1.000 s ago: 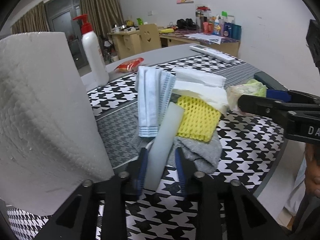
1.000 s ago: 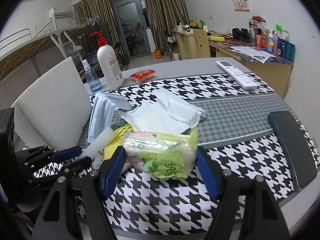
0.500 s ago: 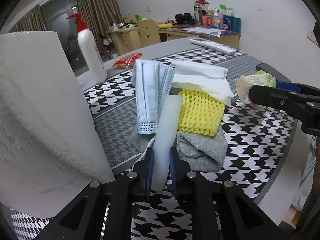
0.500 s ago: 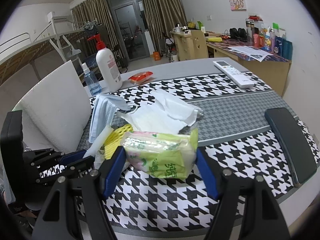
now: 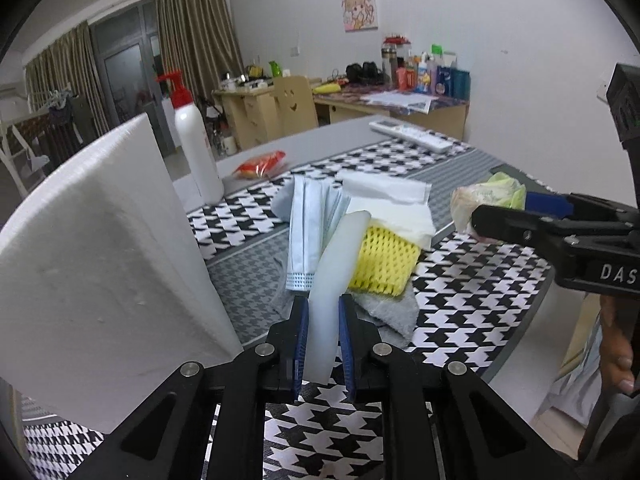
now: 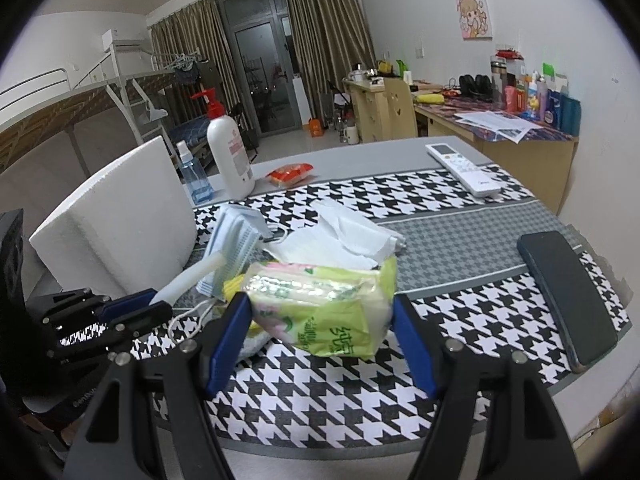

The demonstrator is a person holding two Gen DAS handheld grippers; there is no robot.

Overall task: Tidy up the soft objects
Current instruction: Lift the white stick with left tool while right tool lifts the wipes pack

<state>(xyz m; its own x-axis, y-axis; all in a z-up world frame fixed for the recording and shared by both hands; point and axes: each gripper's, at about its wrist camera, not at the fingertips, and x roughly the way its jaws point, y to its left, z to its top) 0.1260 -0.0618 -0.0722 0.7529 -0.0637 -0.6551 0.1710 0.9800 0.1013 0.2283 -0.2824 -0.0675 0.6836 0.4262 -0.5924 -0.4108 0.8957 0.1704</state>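
Pinched between the blue pads of the left claw (image 5: 323,320), a white foam strip (image 5: 336,276) is held up over the pile of soft things. The green tissue pack (image 6: 320,312) is squeezed by the right claw (image 6: 320,332) and is held above the worktop (image 6: 460,240). In the pile, a blue face mask (image 5: 306,236), a yellow net sponge (image 5: 382,260) and a grey cloth (image 5: 390,312) are seen. A big paper roll (image 5: 92,264) is stood just beside them.
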